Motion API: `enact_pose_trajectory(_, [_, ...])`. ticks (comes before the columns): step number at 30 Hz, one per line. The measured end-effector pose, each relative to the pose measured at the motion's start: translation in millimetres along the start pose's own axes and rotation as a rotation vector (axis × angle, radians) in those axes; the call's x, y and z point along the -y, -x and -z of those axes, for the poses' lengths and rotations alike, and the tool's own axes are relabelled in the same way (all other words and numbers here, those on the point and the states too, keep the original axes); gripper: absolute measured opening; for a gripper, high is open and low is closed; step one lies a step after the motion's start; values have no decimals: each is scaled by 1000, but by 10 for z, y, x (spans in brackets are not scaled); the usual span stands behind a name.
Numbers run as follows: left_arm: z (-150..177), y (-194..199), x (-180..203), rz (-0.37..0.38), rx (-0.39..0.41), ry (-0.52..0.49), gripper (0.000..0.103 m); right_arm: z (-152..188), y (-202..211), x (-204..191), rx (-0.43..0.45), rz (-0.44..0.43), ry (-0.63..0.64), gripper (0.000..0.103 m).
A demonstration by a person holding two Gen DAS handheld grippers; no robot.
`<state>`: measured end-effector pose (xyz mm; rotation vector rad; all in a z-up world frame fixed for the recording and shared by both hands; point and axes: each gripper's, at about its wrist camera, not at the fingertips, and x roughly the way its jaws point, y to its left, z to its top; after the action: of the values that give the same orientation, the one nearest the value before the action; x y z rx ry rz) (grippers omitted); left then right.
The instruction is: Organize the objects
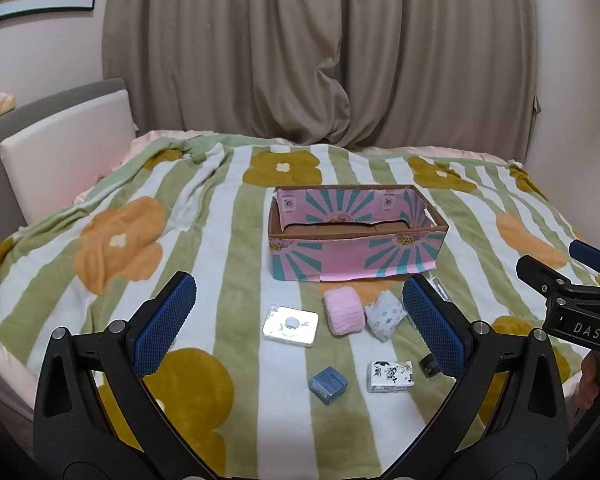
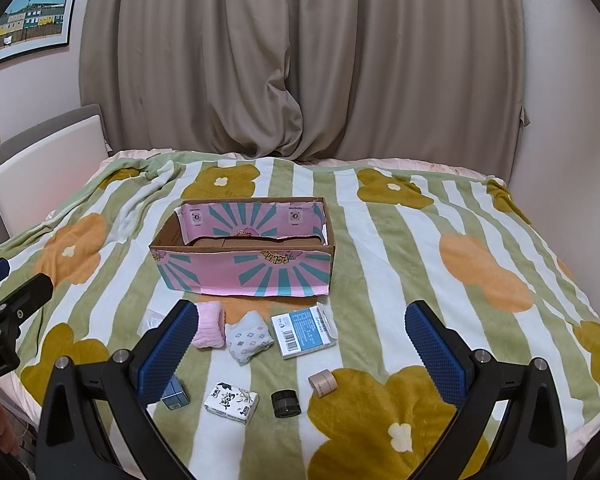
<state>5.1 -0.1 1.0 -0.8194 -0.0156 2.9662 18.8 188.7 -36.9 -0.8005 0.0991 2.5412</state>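
above the blanket (image 1: 228,240), left gripper (image 1: 300,320) spread wide, right gripper (image 2: 302,342) likewise

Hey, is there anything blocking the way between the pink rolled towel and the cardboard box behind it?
Nothing visible does. The pink rolled towel lies on the blanket just in front of the cardboard box, with only bare blanket between them. The box is open on top, and both grippers hang clear with open jaws.

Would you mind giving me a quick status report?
Left gripper and right gripper open, empty. Cardboard box looks empty; items loose on blanket in front. Nothing in the way.
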Motion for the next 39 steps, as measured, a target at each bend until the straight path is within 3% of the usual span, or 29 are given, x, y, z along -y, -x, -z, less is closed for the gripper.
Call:
enact_pose_trajectory(28, [-26,-3,-9,9,-5,2,103,-7,10,2,-3,35,-22,103])
enact_pose_trajectory(39, [112,-339,-33,27,-108,17,103,-1,-16,-12,-15,39,-19,103])
